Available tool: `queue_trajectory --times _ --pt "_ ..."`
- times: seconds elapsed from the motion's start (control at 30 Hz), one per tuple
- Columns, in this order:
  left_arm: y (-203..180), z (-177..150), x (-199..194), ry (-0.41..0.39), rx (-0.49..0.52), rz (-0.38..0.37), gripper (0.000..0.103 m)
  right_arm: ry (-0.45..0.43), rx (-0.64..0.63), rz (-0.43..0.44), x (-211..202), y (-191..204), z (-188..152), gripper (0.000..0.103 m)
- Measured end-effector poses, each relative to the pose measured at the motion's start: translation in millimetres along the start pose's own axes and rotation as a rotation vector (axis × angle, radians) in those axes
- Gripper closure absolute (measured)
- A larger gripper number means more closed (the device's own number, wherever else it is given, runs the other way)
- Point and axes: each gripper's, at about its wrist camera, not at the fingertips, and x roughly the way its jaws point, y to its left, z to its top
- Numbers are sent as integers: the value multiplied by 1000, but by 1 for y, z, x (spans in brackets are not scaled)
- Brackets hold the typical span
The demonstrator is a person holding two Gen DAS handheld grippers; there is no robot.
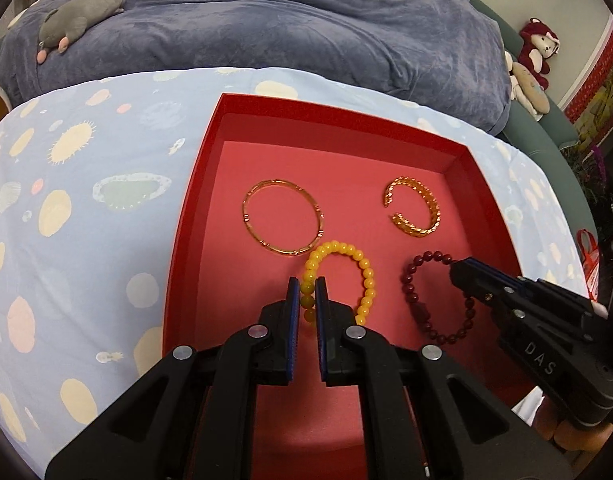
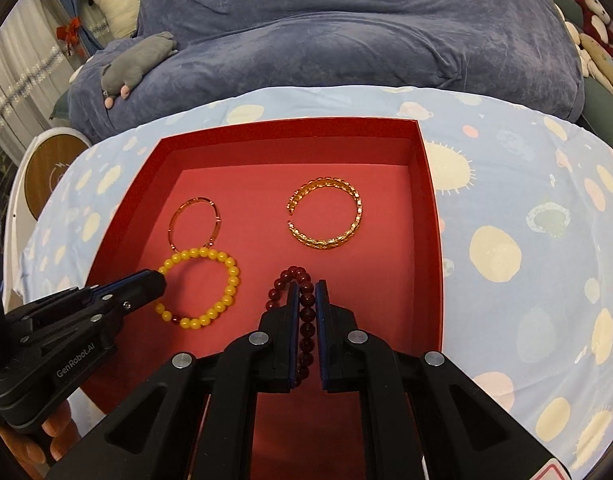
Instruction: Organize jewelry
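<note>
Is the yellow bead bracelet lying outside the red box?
No, the yellow bead bracelet lies inside the red box, pinched by the left gripper.

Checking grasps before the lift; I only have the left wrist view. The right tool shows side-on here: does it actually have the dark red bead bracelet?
Observer: Yes. In the right wrist view the right tool is shut on the dark red round-bead bracelet; the strand runs straight between its pads.
Operator: The left tool hides the near arc of the yellow round-bead bracelet from me. Anything odd there?
Observer: One bead in that near arc is a dark red bead, not yellow.
</note>
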Motion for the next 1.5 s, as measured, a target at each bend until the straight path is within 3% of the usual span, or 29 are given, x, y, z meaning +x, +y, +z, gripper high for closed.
queue_trajectory --times 0.27,0.33,0.43,0.5,0.63,1.1,1.5 --pt "-1 -5 2 -14 36 90 95 -39 32 -67 2 -12 13 91" --pt "-2 -4 -1 -26 39 95 95 -69 46 -81 -7 -14 15 80" --pt "-4 -5 -8 -47 38 92 84 -109 61 -81 -23 -16 13 70" --pt "-6 -7 -16 -74 42 102 74 -120 74 -70 -33 -18 9 70" --pt "-12 -13 -32 -107 51 110 69 -137 105 -52 -54 -21 -5 70" --pt "2 -76 -95 -156 -21 149 69 -116 111 -22 -113 -17 -87 69" --pt "5 -148 -104 -102 -17 186 69 -5 105 26 -121 1 -170 69"
